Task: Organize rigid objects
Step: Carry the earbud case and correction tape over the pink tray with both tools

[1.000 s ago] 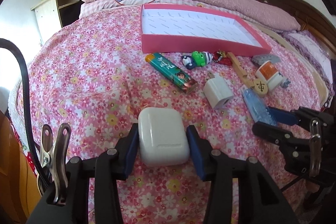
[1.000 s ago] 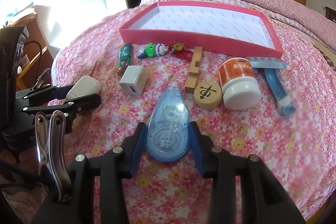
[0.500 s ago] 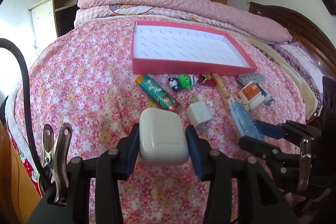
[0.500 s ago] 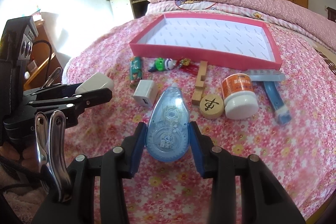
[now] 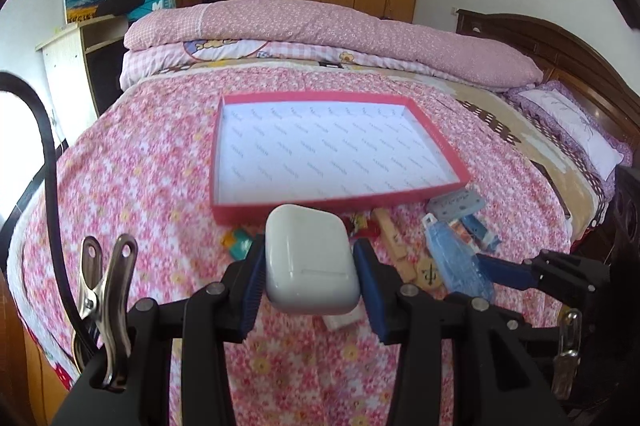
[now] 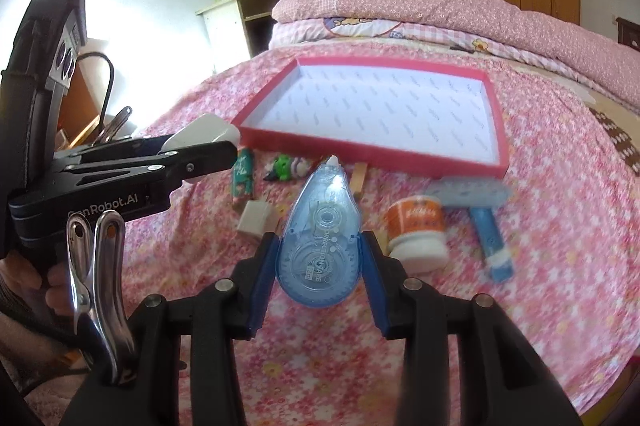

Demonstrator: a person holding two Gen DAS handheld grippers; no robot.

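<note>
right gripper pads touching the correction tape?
Touching. In the right wrist view both blue pads press the sides of the correction tape, held above the bedspread, no gap showing.

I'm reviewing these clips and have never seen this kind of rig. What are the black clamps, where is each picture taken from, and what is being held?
These are hand-held two-finger grippers, one per hand, each with a fisheye camera looking along its fingers. In the left wrist view the left gripper is shut on a white earbud case. In the right wrist view the right gripper is shut on a blue correction tape. Ahead on the flowered bedspread lies a pink tray; its visible interior is empty. Near it: a white charger, an orange-labelled jar and other small items.
</note>
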